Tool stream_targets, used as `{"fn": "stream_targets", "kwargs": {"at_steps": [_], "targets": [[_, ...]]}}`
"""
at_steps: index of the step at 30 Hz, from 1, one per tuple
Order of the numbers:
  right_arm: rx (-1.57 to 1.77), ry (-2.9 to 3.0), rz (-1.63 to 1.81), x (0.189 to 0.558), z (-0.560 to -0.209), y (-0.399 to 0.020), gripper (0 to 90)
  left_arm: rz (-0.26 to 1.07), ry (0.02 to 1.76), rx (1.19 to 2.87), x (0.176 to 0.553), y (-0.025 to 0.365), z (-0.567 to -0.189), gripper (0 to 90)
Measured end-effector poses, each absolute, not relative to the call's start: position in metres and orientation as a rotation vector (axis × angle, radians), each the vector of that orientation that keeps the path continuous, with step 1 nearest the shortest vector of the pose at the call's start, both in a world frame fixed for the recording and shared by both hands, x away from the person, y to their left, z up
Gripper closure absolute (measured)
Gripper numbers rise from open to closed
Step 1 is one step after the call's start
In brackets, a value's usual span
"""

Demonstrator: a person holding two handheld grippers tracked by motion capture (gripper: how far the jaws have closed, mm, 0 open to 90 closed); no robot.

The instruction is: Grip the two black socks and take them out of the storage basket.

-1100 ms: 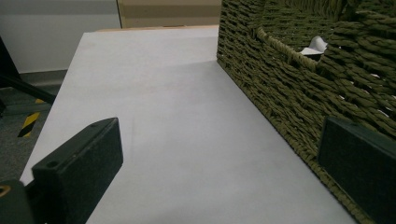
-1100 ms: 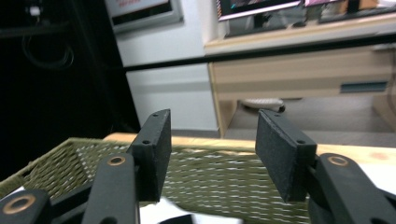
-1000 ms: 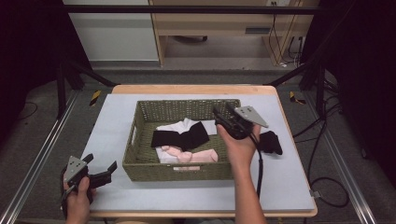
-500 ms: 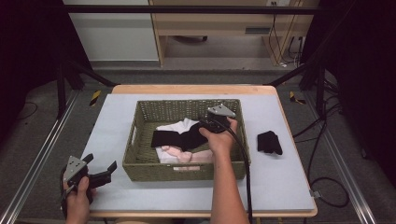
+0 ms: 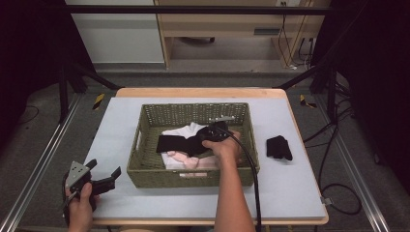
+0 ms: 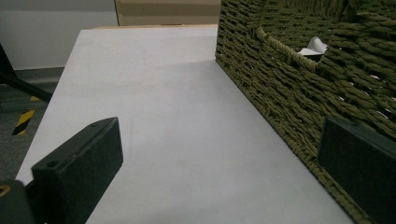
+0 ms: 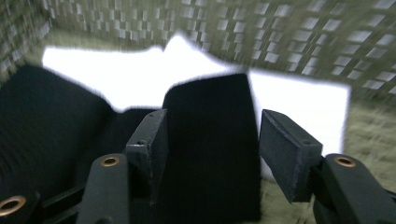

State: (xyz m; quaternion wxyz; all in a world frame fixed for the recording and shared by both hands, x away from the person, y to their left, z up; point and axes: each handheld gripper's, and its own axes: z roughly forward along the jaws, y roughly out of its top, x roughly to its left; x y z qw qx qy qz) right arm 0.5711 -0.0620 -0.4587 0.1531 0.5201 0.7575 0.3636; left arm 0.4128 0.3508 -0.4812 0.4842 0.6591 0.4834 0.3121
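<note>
Grey table [image 5: 290, 193]: we find our right gripper [image 7: 210, 140] parted astride black cloth [image 7: 210, 163] inside wicker basket [image 5: 193, 176]; left gripper [image 6: 210, 168] parted, idle.

I'm looking at a lab recording bay | table [image 5: 290, 193] is sitting inside a black frame [image 5: 193, 8] with dark curtains [image 5: 29, 58] | cables [image 5: 333, 193] are trailing over grey floor [image 5: 43, 159], hazard tape [image 5: 98, 100]
</note>
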Motion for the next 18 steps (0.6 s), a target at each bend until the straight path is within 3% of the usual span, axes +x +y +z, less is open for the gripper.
{"fn": "stream_targets", "kwargs": {"at_steps": [1,2,3,4,5,6,12,14,15,16,18], "targets": [[1.484,2.200,1.013,0.571,-0.460,-0.062,53.8,0.759,1.176,1.605,0.413,0.351,-0.481,0.4],[1.484,2.200,1.013,0.571,-0.460,-0.062,53.8,0.759,1.176,1.605,0.413,0.351,-0.481,0.4],[1.478,2.239,0.981,0.570,-0.459,-0.063,74.2,0.757,1.177,1.603,0.413,0.351,-0.481,0.4],[1.487,2.248,0.977,0.570,-0.457,-0.065,82.6,0.757,1.178,1.602,0.413,0.351,-0.481,0.4],[1.487,2.248,0.977,0.570,-0.457,-0.065,82.6,0.757,1.178,1.602,0.413,0.351,-0.481,0.4],[1.526,2.231,0.988,0.570,-0.454,-0.066,89.8,0.756,1.178,1.601,0.413,0.351,-0.481,0.4],[1.550,2.120,1.039,0.567,-0.438,-0.071,90.0,0.744,1.179,1.593,0.413,0.352,-0.481,0.3],[1.519,2.078,1.130,0.567,-0.436,-0.072,87.2,0.748,1.178,1.594,0.413,0.351,-0.481,0.3],[1.515,2.071,1.122,0.567,-0.437,-0.071,75.2,0.752,1.177,1.598,0.413,0.351,-0.481,0.3],[1.534,2.088,1.140,0.569,-0.446,-0.067,54.2,0.756,1.178,1.600,0.413,0.351,-0.481,0.4],[1.565,2.167,1.139,0.571,-0.452,-0.061,45.0,0.754,1.178,1.598,0.413,0.351,-0.481,0.4]]}}
